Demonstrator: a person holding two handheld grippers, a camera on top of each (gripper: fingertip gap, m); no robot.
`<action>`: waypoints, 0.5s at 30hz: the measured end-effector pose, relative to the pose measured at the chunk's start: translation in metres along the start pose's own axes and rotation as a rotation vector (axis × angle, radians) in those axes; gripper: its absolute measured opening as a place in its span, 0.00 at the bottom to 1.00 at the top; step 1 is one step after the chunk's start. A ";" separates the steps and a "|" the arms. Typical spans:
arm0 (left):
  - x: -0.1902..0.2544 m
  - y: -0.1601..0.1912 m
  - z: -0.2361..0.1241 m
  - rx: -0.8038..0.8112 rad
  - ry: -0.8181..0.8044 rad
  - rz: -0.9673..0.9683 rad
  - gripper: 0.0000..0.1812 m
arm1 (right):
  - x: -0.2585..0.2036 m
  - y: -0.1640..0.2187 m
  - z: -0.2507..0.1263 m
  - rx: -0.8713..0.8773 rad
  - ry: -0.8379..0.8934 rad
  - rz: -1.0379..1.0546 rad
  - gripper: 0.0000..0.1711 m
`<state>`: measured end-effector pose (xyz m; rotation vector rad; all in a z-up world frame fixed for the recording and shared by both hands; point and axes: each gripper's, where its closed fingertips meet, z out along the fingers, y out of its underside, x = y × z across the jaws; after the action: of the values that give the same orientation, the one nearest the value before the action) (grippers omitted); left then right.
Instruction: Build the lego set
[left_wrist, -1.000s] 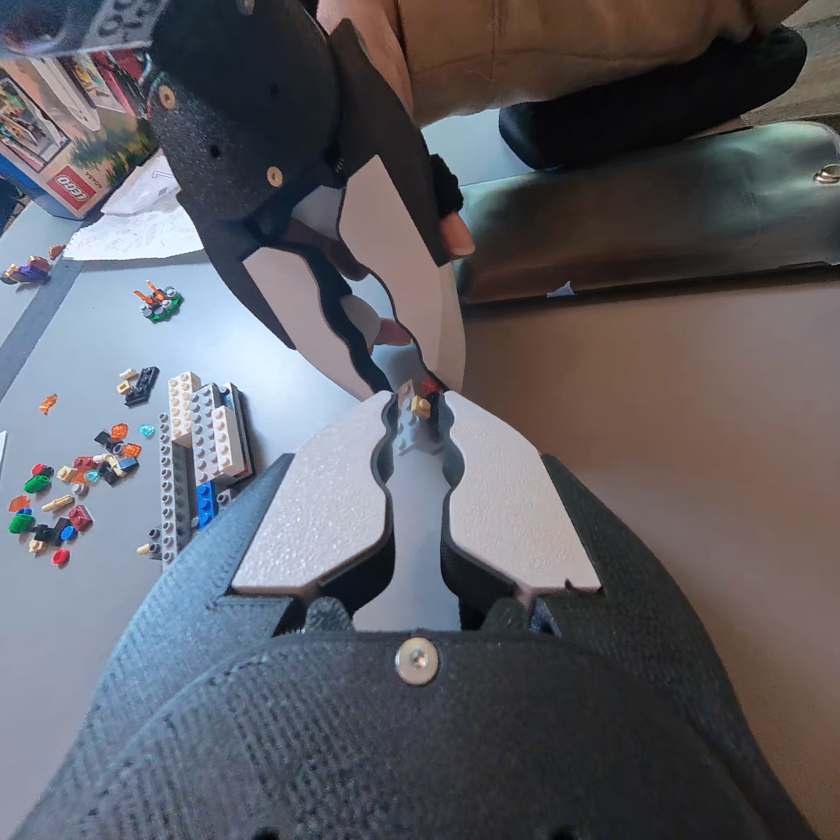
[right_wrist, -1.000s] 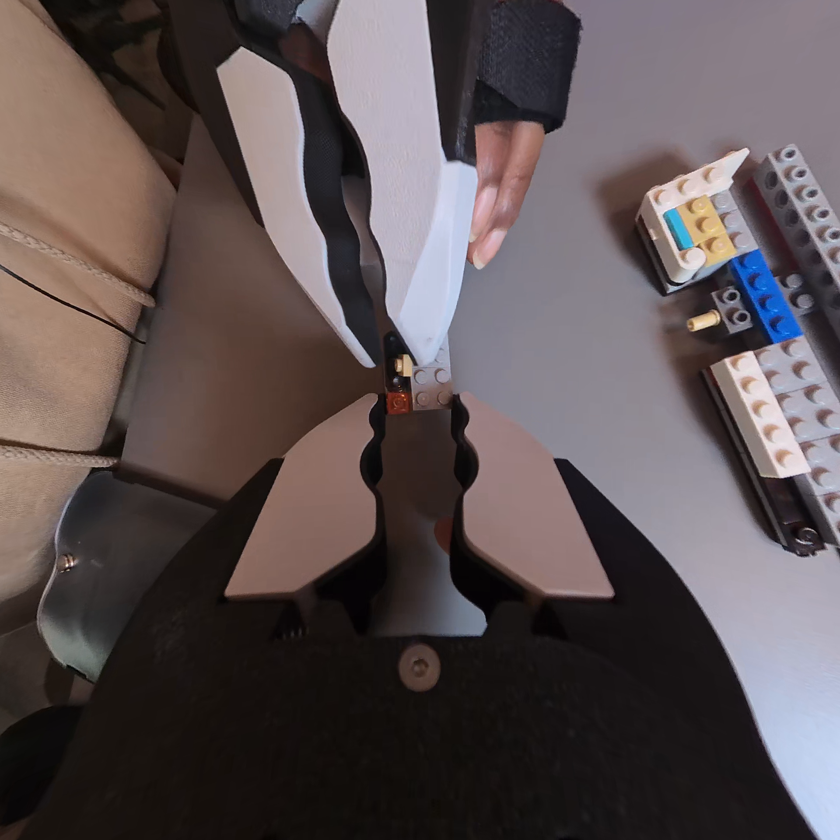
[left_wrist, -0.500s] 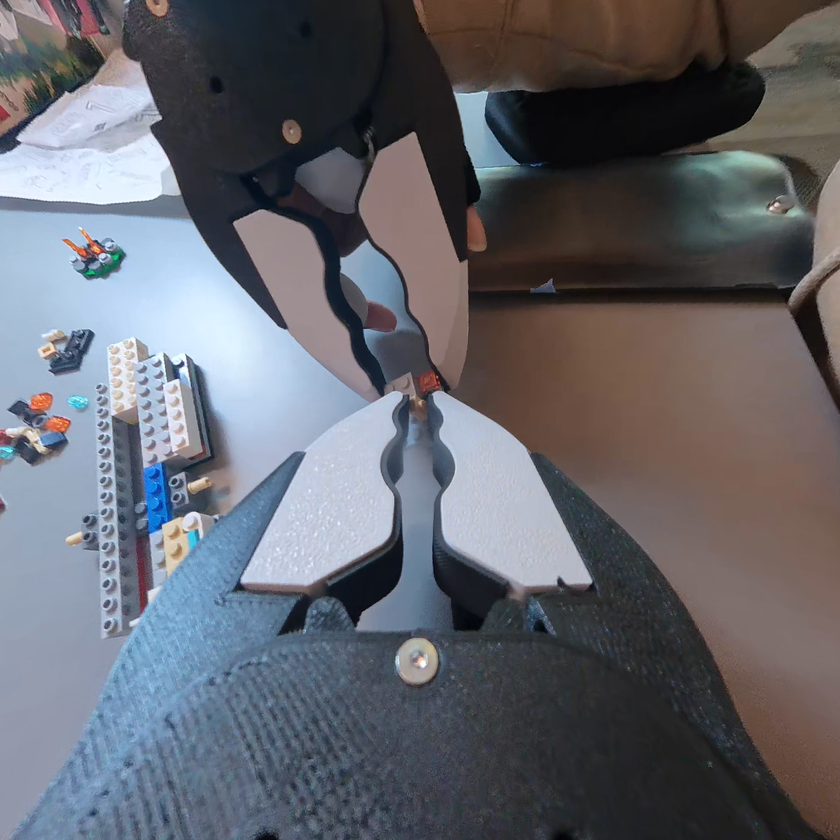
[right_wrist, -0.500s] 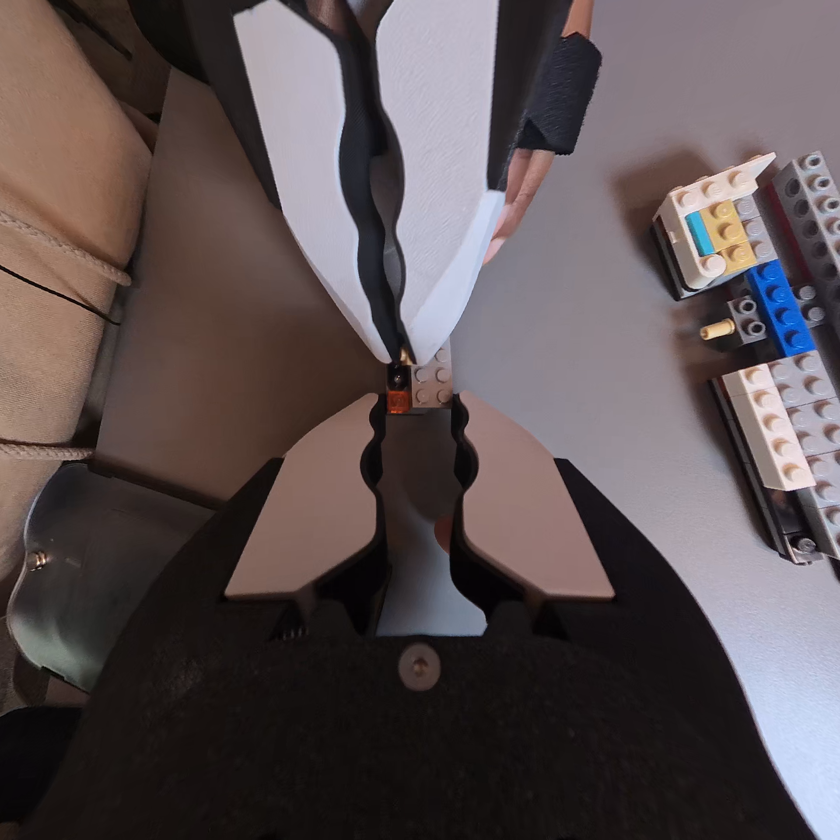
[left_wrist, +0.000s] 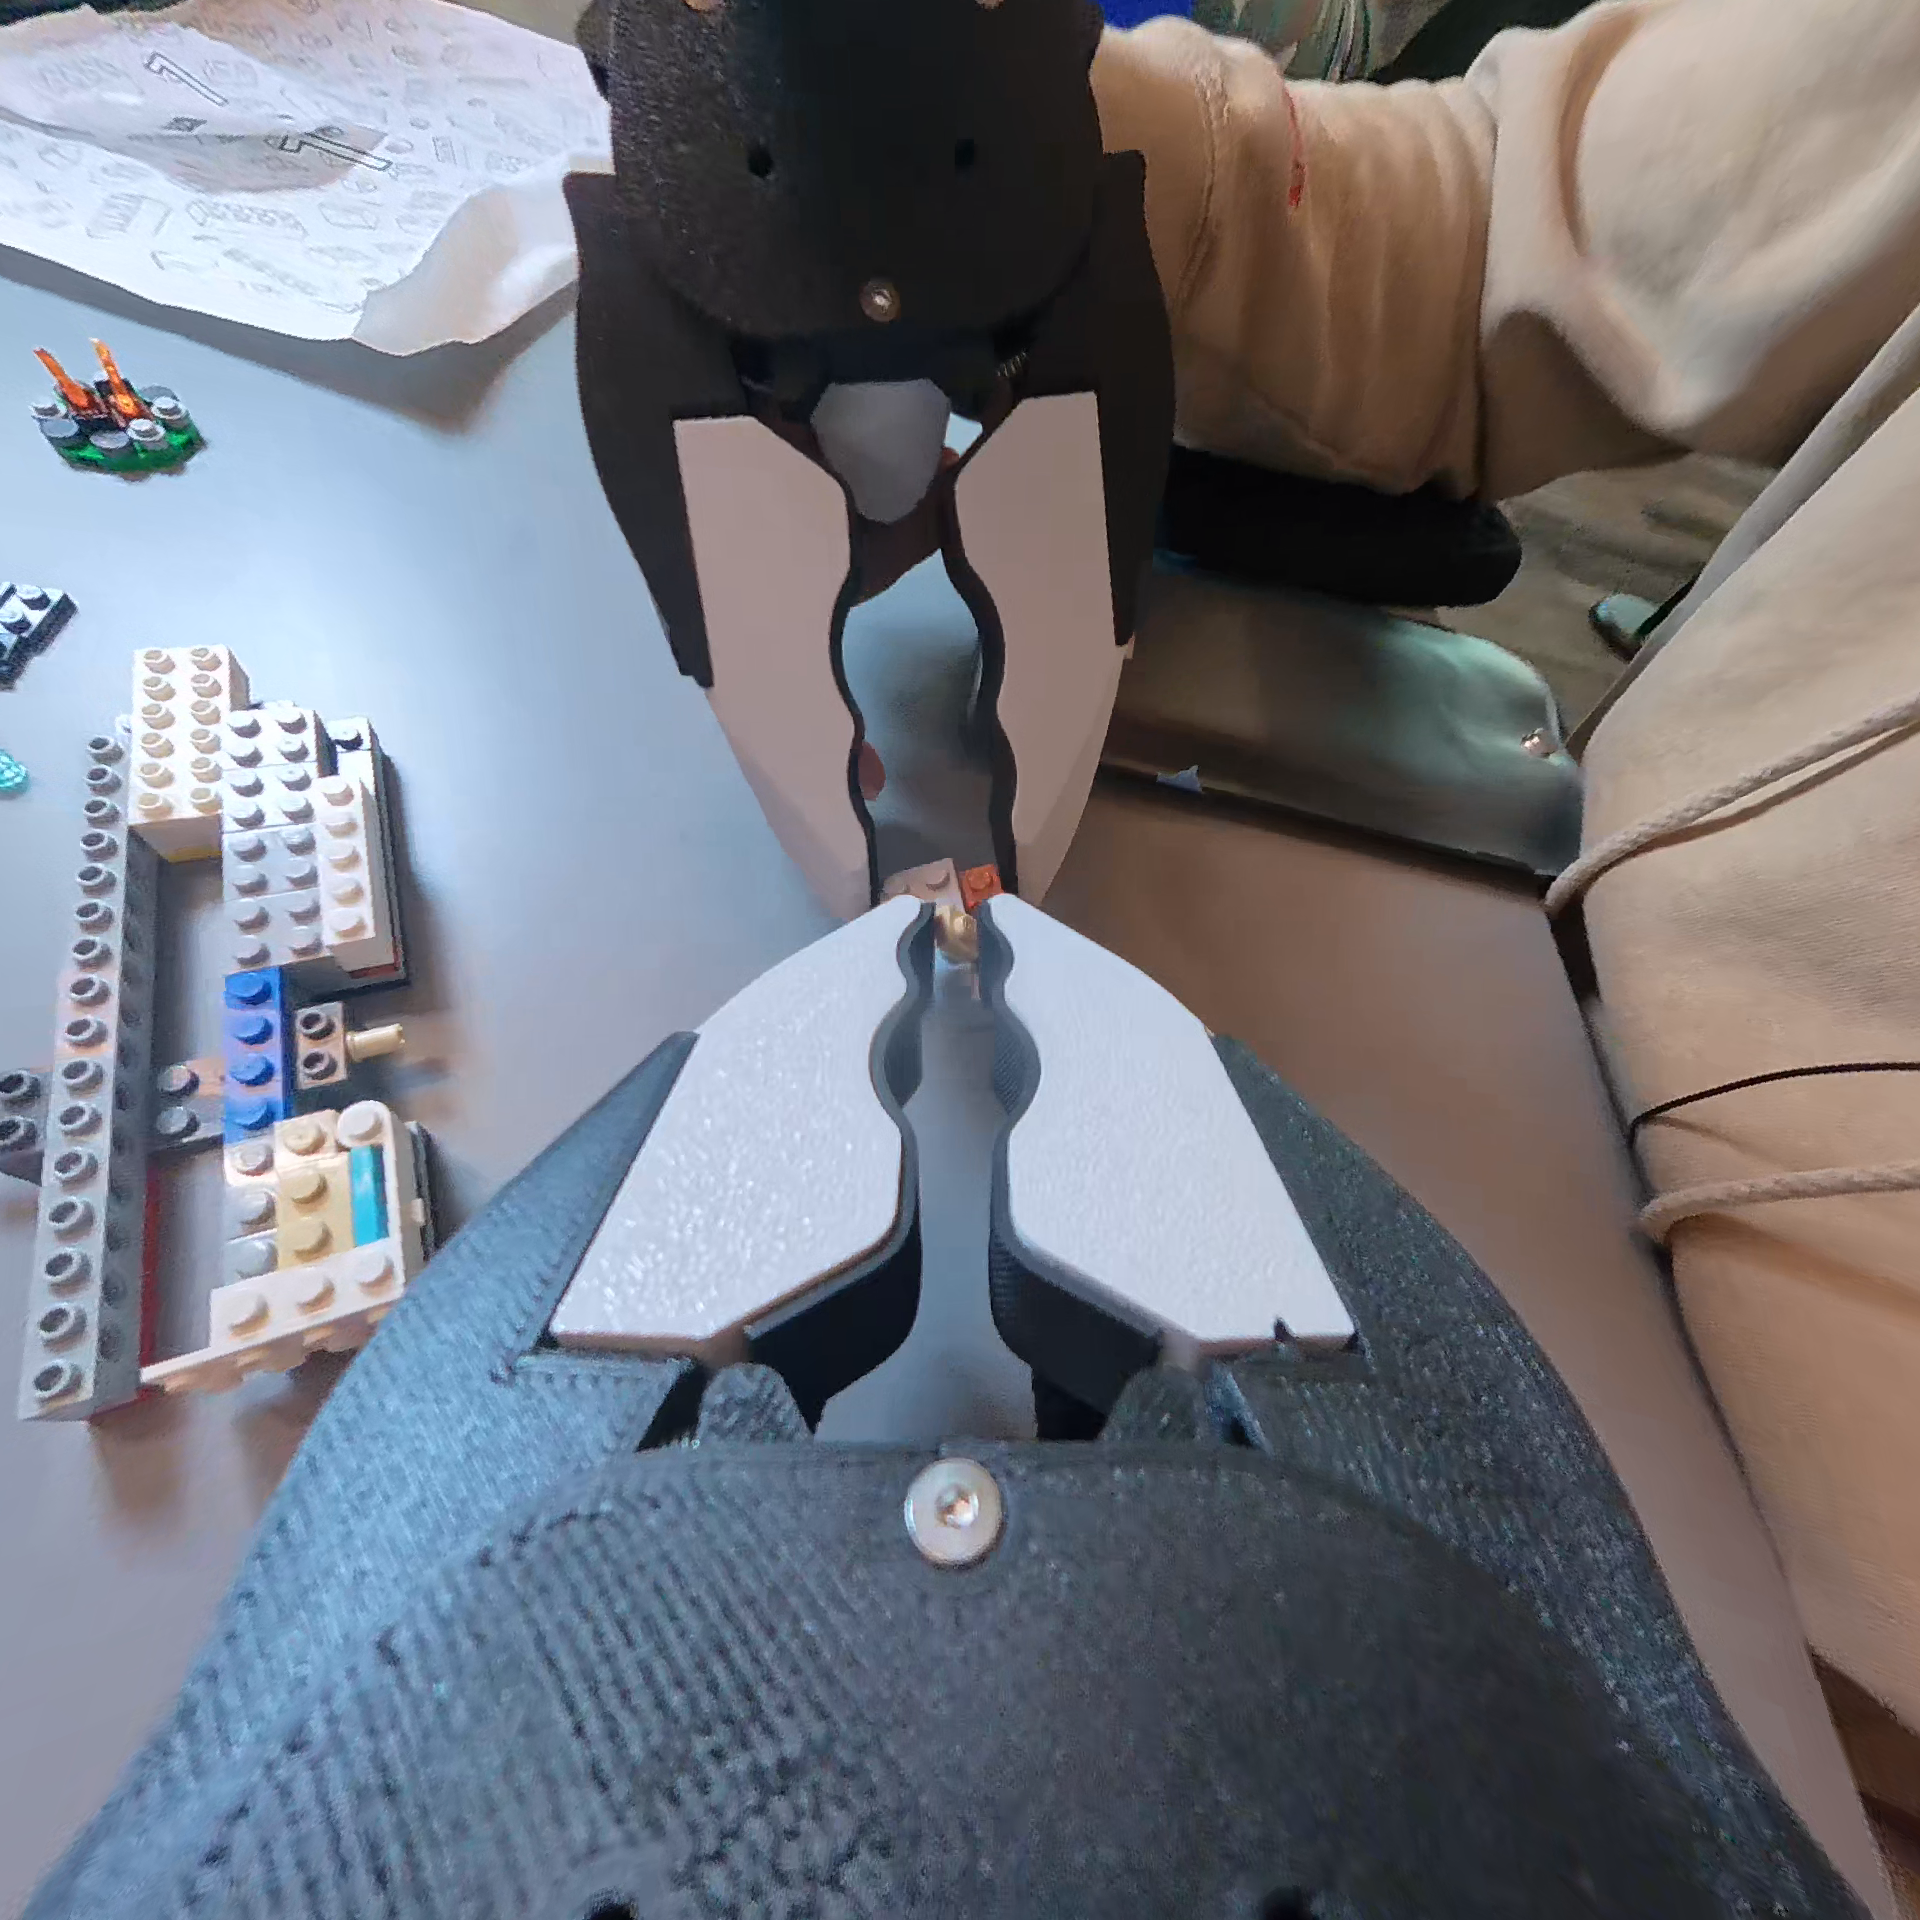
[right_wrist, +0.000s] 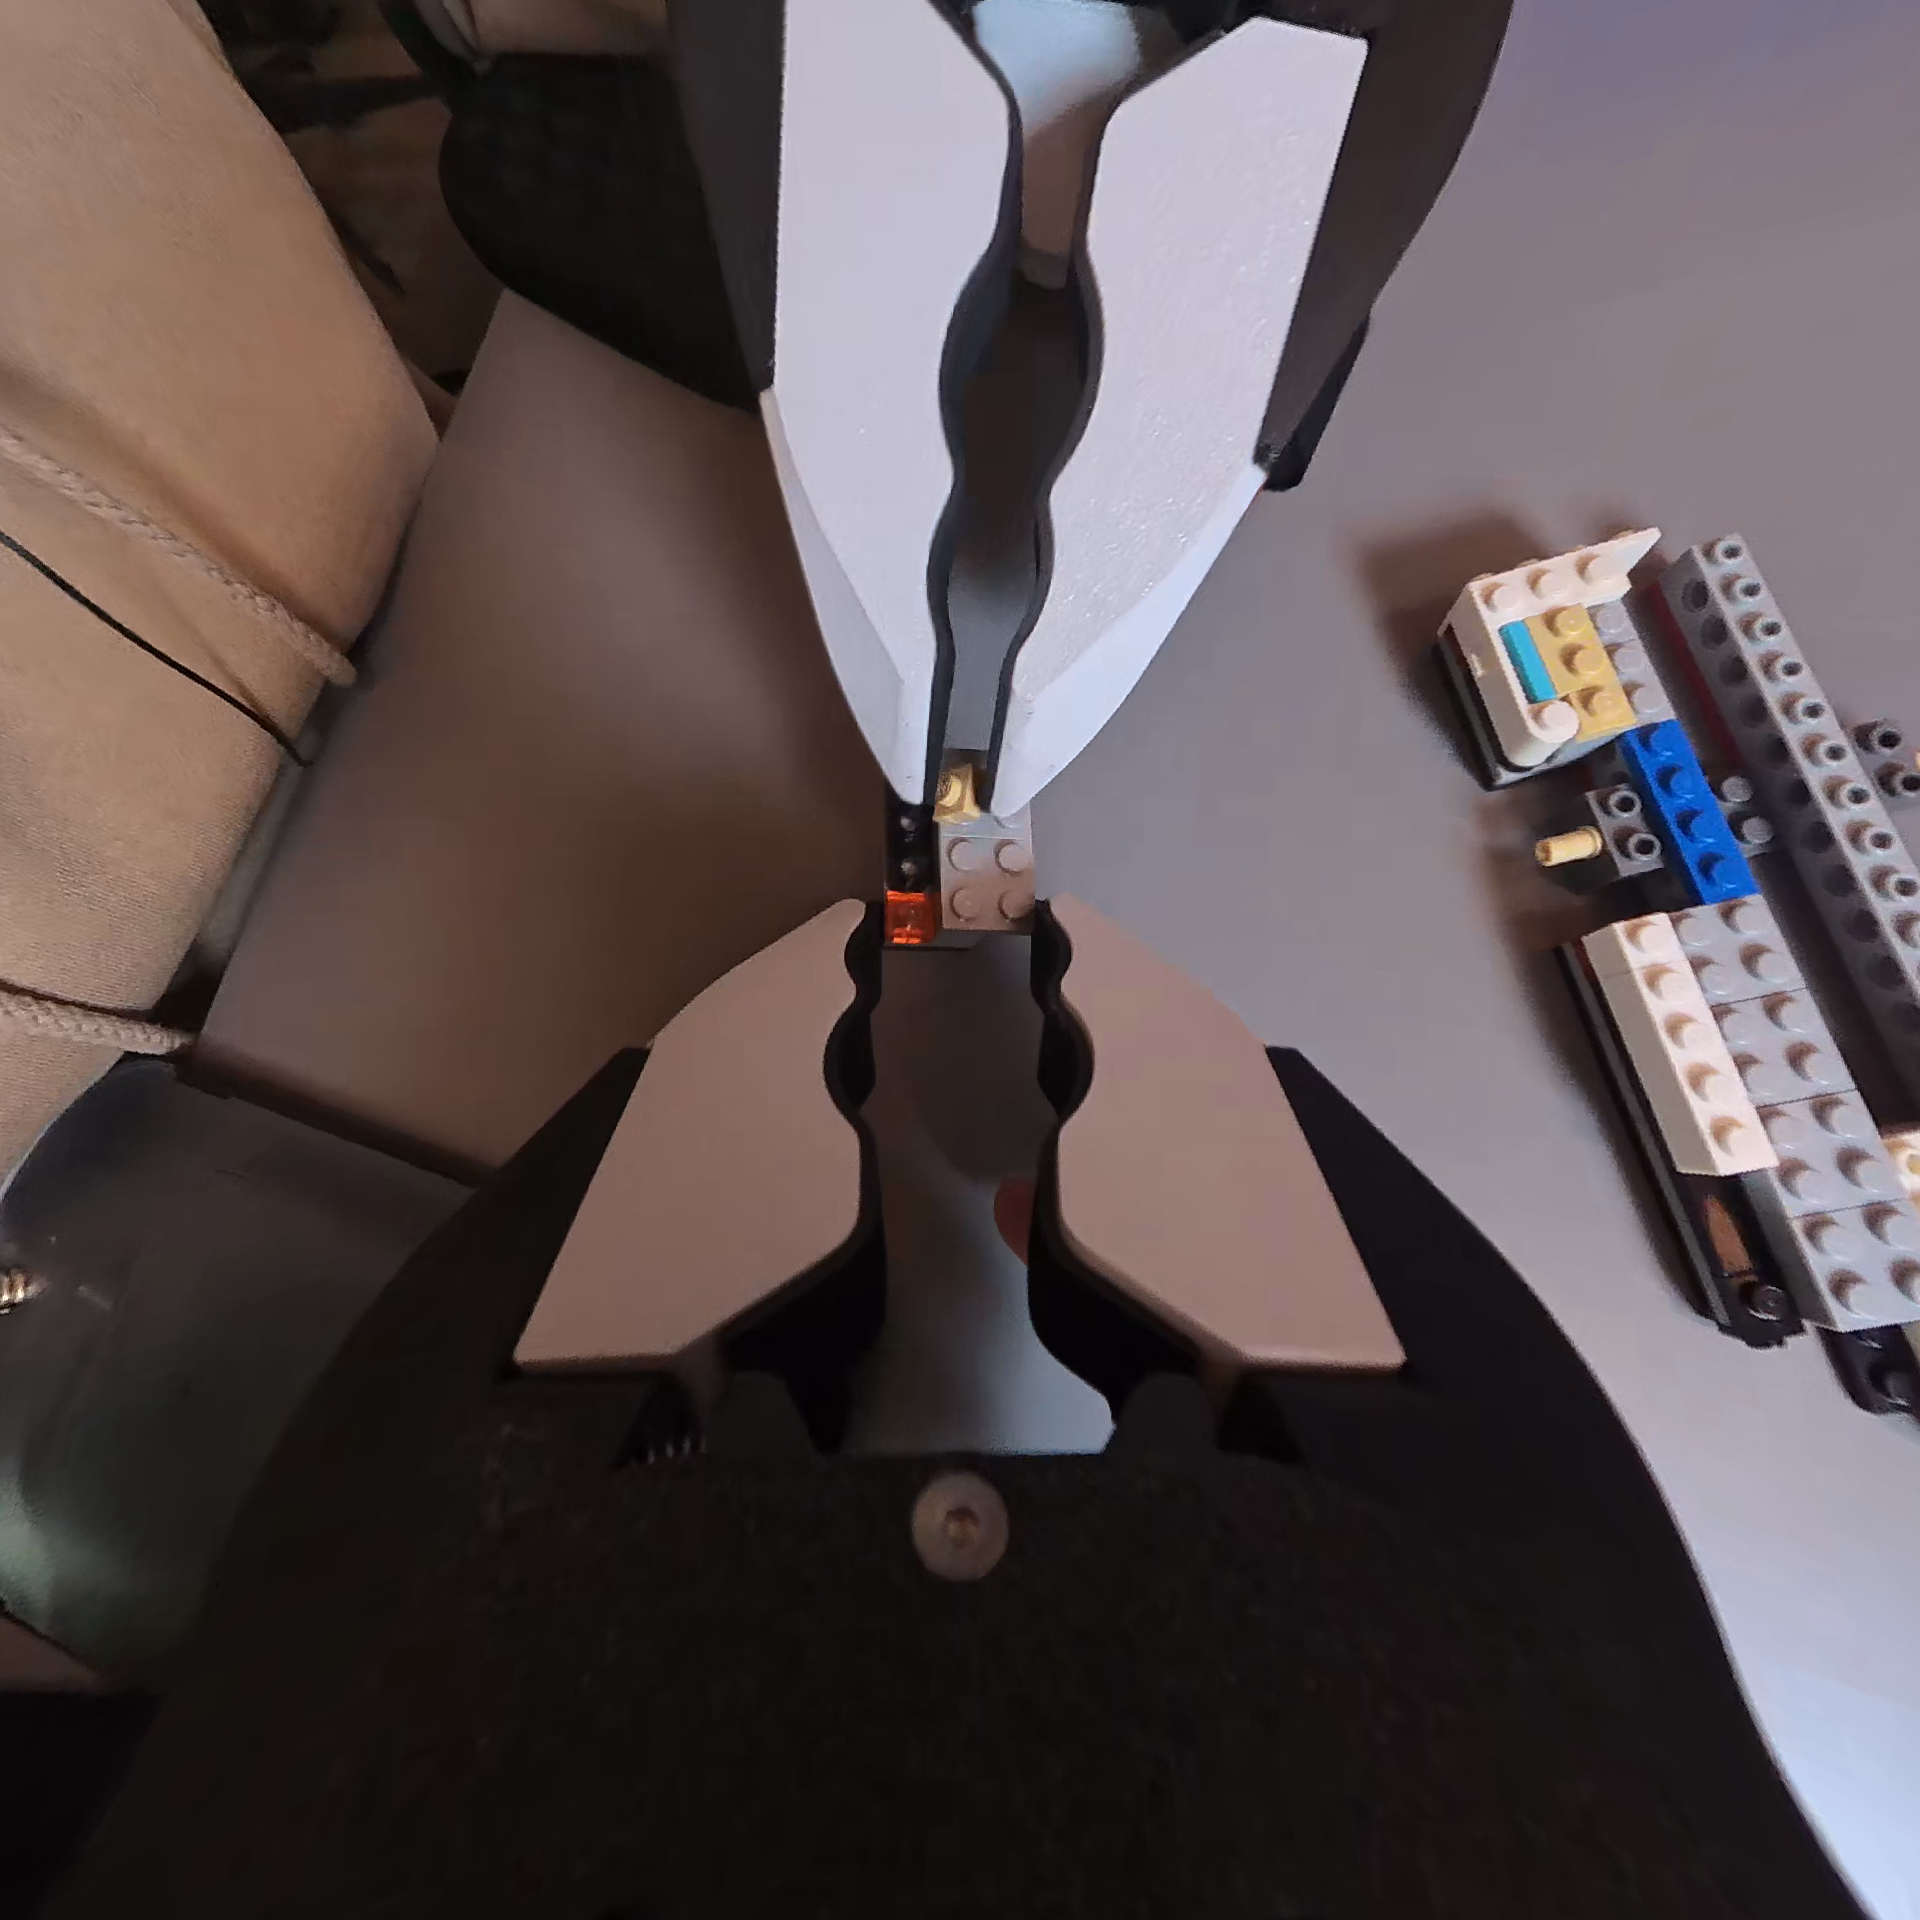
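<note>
Gripping, right: the right gripper (right_wrist: 956, 914) pinches a small brick cluster (right_wrist: 961, 873) between its tips, above the grey table (right_wrist: 1299, 831); in the left wrist view the same gripper (left_wrist: 940, 883) comes in from the far side, tips down.
Gripping, left: the left gripper (left_wrist: 954, 914) has its tips nearly together around a tan stud piece (left_wrist: 954, 935); seen from the right wrist view, this gripper (right_wrist: 964, 795) closes on that tan piece (right_wrist: 958, 795) at the far end of the cluster.
Cluster make-up: a light grey two-by-two plate (right_wrist: 987, 878), a black strip (right_wrist: 910, 836) along its side and a clear orange stud (right_wrist: 910, 920) at the near corner; the tan piece touches the grey plate's far edge.
Meeting point: the two grippers face each other tip to tip, with the cluster between them.
Main build: a partly built model (left_wrist: 223, 1029) of grey, white, blue and tan bricks lies flat on the table, well apart from the cluster; in the right wrist view it (right_wrist: 1714, 935) sits off to the right.
Loose parts: a green base with orange flames (left_wrist: 114, 421) and a black plate (left_wrist: 26, 623) lie farther along the table.
Paper: an instruction sheet (left_wrist: 260, 156) lies at the far edge.
Person: a beige sleeve (left_wrist: 1455, 260) shows behind the right gripper.
</note>
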<state>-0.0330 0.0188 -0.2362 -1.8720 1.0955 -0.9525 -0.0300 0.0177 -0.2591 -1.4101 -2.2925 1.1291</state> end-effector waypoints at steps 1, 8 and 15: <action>0.000 -0.001 -0.001 0.009 0.008 -0.014 0.04 | 0.000 -0.001 -0.001 0.013 0.005 -0.010 0.16; -0.005 -0.007 -0.008 0.064 0.032 -0.120 0.04 | 0.012 -0.006 -0.008 0.061 0.094 -0.067 0.16; -0.014 -0.006 -0.010 0.070 0.004 -0.172 0.04 | 0.016 -0.005 -0.006 0.061 0.129 -0.092 0.16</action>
<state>-0.0446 0.0313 -0.2296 -1.9302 0.9024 -1.0781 -0.0386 0.0328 -0.2545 -1.3010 -2.1909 1.0395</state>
